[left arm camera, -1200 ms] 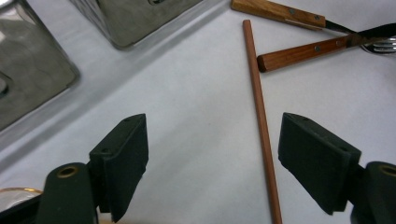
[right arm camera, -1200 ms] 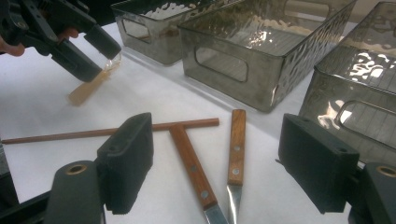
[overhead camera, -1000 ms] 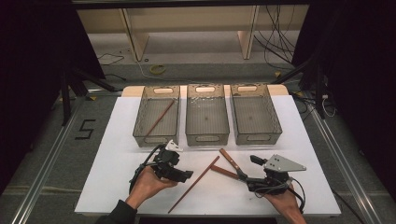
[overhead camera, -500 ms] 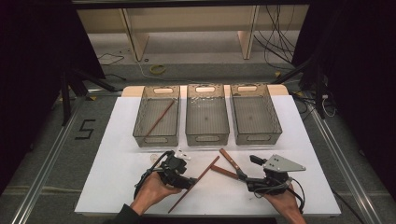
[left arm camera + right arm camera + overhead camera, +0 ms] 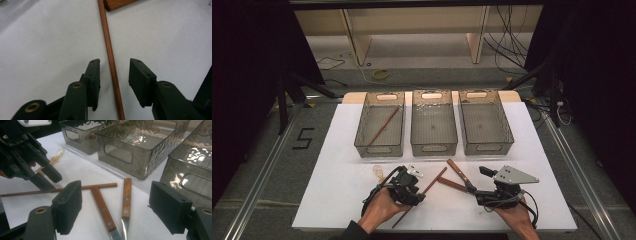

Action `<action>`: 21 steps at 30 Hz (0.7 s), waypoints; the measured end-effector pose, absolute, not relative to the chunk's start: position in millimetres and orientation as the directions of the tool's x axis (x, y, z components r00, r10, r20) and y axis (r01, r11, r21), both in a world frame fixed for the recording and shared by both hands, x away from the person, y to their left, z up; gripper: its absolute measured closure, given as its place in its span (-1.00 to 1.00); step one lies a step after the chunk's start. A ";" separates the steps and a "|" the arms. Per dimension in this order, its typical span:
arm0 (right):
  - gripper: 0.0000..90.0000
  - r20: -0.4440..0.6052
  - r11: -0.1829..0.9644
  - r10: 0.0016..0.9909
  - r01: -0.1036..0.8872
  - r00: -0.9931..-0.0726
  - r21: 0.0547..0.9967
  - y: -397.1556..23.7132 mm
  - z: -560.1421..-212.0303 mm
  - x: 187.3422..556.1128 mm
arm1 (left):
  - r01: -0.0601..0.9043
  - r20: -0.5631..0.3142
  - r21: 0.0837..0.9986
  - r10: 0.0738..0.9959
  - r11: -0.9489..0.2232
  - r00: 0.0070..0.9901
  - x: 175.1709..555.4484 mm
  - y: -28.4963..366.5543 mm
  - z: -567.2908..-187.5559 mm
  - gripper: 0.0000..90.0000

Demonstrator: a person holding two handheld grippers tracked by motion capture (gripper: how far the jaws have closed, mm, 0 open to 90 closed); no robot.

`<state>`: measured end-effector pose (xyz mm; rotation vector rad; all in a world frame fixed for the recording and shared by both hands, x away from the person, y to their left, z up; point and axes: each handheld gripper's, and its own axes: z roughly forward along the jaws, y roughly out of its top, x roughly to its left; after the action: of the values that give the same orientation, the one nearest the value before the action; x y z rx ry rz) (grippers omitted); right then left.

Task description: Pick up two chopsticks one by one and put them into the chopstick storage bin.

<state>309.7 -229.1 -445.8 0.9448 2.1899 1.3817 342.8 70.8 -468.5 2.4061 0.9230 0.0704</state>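
A long thin wooden stick (image 5: pixel 432 182) lies slanted on the white table. My left gripper (image 5: pixel 416 196) is low over its near half. In the left gripper view the stick (image 5: pixel 107 37) runs between the two pads of the left gripper (image 5: pixel 115 62). The jaws have just been closing, and a gap shows on each side of the stick. Two wood-handled blades (image 5: pixel 102 207) (image 5: pixel 126 197) lie crossed in front of my right gripper (image 5: pixel 115 192), which stands wide open with nothing held. The right gripper view also has the left gripper (image 5: pixel 46 178) astride the stick (image 5: pixel 95 187).
Three smoky clear bins stand in a row behind: left (image 5: pixel 378 149), middle (image 5: pixel 434 148), right (image 5: pixel 486 147). The left bin holds another wooden stick (image 5: pixel 382 126). A small clear plastic item (image 5: pixel 377 171) lies left of the left gripper. A hand holds each gripper at the table's near edge.
The left gripper has moved right and down onto the stick, and its jaws have narrowed around it. The right gripper and the two blades have stayed put.
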 end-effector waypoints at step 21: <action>-0.39 0.021 0.306 0.709 0.334 -0.705 0.891 -227.1 -446.1 308.7 | 0.556 -0.072 0.491 0.604 -0.671 0.793 342.7 64.8 -474.6 0.80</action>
<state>308.7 -227.1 -446.1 0.9332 2.2019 1.3649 342.7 64.8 -474.6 2.4827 0.8643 0.1316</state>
